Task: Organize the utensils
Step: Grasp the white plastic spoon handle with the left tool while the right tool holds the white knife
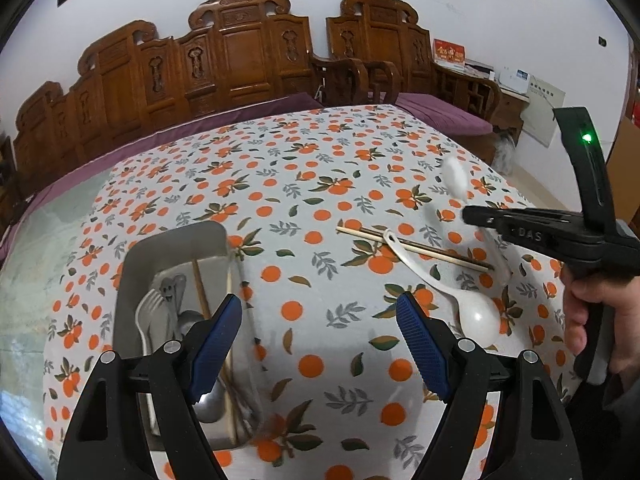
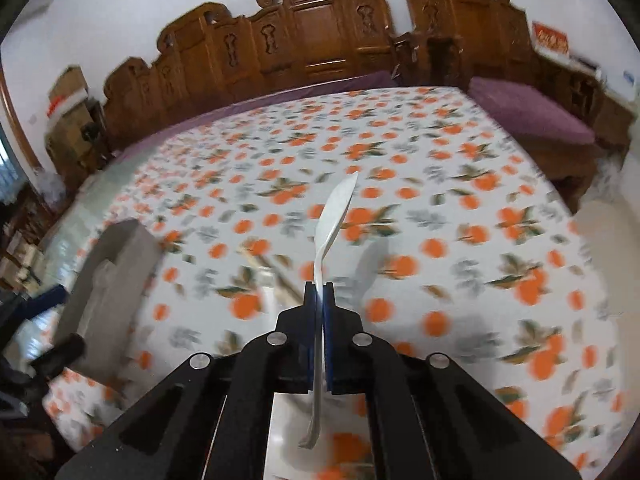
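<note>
A: What sits closest to the lens on the left side?

B: The left gripper (image 1: 320, 340), its blue-padded fingers (image 1: 216, 340) spread wide with nothing between them. It hovers over the tablecloth (image 1: 304, 184), pointing toward the table's far edge, level and low.

A: And under its left finger?

B: The metal tray (image 1: 176, 248), near the table's left edge. Inside lie a white fork (image 1: 146, 312), a metal spoon (image 1: 208, 400) and chopsticks (image 1: 200, 284), all lengthwise.

A: The right side?

B: The right gripper (image 2: 319, 292) is clamped on a white spoon (image 2: 334, 212), gripping the handle partway along. The bowl points forward and up, seen edge-on; the handle's end sticks out behind the pads. In the left view it reaches in from the table's right edge, held aloft by a hand (image 1: 596, 312) on its grip, nose pointing left, the spoon (image 1: 454, 178) blurred above it.

A: Anything loose on the cloth?

B: Toward the right edge, another white spoon (image 1: 448, 292) lies across a pair of chopsticks (image 1: 416, 246), bowl nearest the camera, just beyond the left gripper's right finger.
</note>
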`<move>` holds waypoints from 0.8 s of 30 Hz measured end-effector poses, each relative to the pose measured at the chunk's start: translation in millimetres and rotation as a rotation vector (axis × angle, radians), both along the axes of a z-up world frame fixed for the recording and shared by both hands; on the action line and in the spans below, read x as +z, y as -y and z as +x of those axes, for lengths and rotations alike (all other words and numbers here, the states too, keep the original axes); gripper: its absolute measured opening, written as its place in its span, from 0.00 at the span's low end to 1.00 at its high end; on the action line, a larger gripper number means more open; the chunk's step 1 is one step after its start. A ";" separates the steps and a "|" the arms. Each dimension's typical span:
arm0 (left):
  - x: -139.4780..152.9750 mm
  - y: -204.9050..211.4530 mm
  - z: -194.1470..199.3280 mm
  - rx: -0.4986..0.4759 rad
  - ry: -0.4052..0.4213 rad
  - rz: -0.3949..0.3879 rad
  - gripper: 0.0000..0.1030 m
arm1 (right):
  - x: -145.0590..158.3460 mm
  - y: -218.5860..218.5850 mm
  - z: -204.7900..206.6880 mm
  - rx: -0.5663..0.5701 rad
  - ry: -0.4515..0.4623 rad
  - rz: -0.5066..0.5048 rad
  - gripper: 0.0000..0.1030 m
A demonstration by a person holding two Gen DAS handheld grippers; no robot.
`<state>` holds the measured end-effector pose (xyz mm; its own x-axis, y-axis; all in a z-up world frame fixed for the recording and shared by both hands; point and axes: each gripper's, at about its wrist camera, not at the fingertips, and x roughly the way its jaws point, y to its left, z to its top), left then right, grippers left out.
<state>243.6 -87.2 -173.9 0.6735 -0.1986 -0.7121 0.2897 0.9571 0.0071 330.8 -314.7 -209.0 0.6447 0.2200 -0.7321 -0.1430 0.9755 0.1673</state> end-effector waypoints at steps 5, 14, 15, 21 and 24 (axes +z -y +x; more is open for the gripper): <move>-8.1 21.0 6.1 -0.007 -0.044 -0.015 0.74 | -10.4 30.1 -1.0 -0.024 -0.020 -0.058 0.04; -27.6 70.6 22.8 -0.026 -0.154 -0.035 0.74 | -12.4 59.9 3.1 -0.043 -0.023 -0.031 0.04; -29.2 74.7 25.1 -0.027 -0.163 -0.033 0.74 | -12.1 61.0 2.7 -0.042 -0.020 -0.042 0.04; -47.1 112.6 45.1 -0.031 -0.240 0.007 0.68 | -8.2 69.7 3.5 -0.042 -0.007 -0.006 0.04; -56.6 126.8 50.7 -0.024 -0.259 0.045 0.63 | -7.7 73.4 4.0 -0.047 -0.006 0.016 0.04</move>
